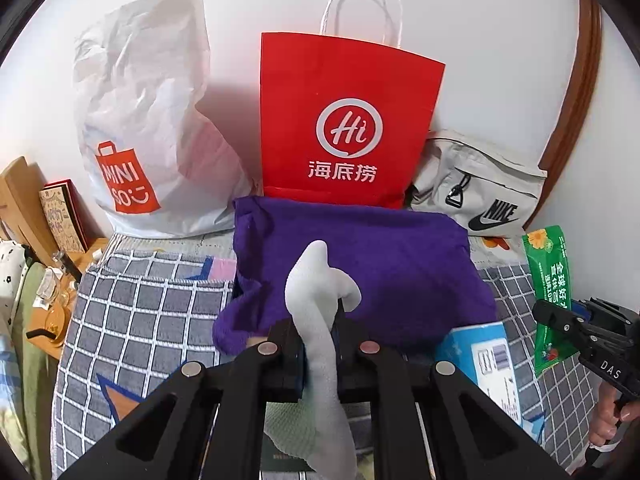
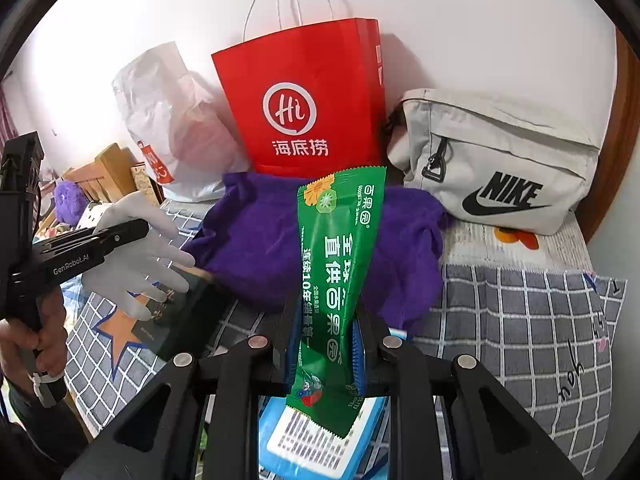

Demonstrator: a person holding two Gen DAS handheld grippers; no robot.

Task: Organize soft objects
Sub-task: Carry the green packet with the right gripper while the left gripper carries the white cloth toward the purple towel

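Left fingers: closed tight on a grey glove; the glove stands up out of the grip and its lower part hangs down toward 6 o'clock.
Glove in the right view: its pale fingers fan out below the black fingers at 9 o'clock; a bare hand grips the handle underneath.
Right fingers: narrow, pinching a green packet that rises toward 12 o'clock, its torn end hanging below the grip.
Packet in the left view: seen at 3 o'clock, held in the other black tool, with a hand beneath it.
Blue box: lies on the bed right under the right fingers, at 6 o'clock; in the left view it sits at 4 o'clock.
Dark box: flat on the bed at 8 o'clock in the right view, under the glove.
Purple cloth: crumpled on the bed just beyond both sets of fingers.
Bed: grey checked cover with a star print.
Red bag: upright at 12 o'clock behind the cloth, against the wall, white handles up.
White bag: crinkled plastic at 11 o'clock, beside the red bag.
Nike bag: grey, at 2 o'clock, beside the red bag.
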